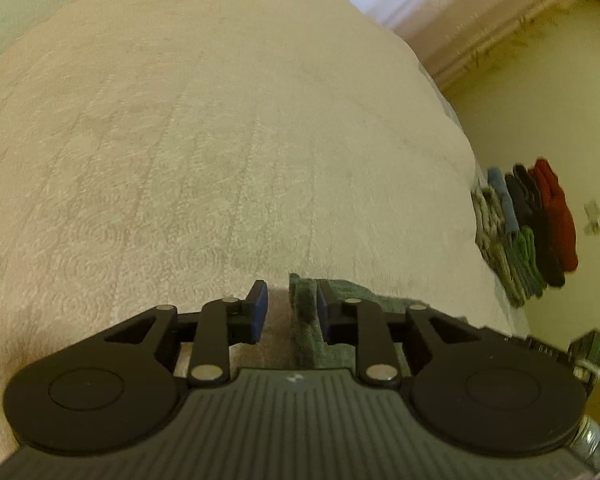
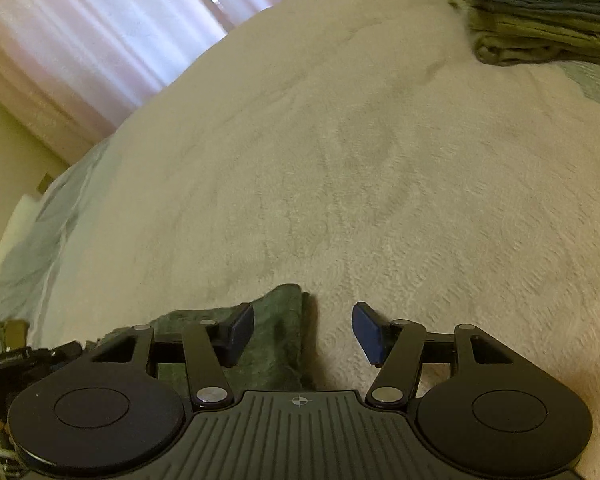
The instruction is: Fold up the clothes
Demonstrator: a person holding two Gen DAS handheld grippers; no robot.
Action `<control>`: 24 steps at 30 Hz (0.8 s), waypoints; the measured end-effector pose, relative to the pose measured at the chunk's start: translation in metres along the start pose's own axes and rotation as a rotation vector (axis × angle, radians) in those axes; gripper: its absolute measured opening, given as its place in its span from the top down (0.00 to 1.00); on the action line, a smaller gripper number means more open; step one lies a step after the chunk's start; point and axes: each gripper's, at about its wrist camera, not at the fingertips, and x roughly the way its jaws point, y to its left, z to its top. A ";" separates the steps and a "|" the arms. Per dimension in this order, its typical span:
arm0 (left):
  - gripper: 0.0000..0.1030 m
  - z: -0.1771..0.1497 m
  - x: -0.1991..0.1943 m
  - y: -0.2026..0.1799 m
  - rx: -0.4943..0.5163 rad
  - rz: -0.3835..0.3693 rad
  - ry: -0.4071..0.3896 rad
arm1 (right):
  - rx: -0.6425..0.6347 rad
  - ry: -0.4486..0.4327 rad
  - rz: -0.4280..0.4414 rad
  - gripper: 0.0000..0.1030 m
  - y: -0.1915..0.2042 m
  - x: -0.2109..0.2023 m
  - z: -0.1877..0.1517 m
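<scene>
Both the left gripper [image 1: 288, 312] and right gripper [image 2: 303, 334] stand wide, straddling a green garment's [image 2: 284, 332] edges on the bedspread [image 1: 220, 140]. Folded clothes [image 1: 528, 224] sit stacked nearby; how folded the green one is stays hidden.

My view runs across a bed spread with a cream textured cover [image 1: 228, 128], which fills most of both wrist views. Beyond its far edge hang pale pinkish curtains [image 2: 100, 28], lit from behind. The walls [image 1: 540, 120] are yellowish, with what may be a socket [image 1: 594, 216], too blurred to be sure.
</scene>
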 end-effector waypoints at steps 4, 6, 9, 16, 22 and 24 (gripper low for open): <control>0.80 0.000 0.004 -0.011 0.059 -0.007 0.013 | -0.085 0.020 0.000 0.55 0.015 0.011 -0.003; 0.80 -0.001 0.006 -0.016 0.094 0.003 0.016 | -0.117 0.021 -0.013 0.63 0.019 0.015 -0.005; 0.82 -0.004 0.007 -0.021 0.135 0.019 0.015 | -0.138 0.013 -0.035 0.71 0.020 0.019 -0.007; 0.97 -0.004 0.005 -0.025 0.176 0.000 0.013 | -0.179 -0.016 -0.023 0.94 0.025 0.014 -0.008; 0.99 -0.003 -0.007 -0.021 0.140 -0.034 -0.042 | -0.165 -0.078 -0.008 0.99 0.025 0.001 -0.009; 0.99 -0.002 -0.007 -0.019 0.139 -0.031 -0.054 | -0.158 -0.100 -0.003 0.99 0.025 -0.004 -0.009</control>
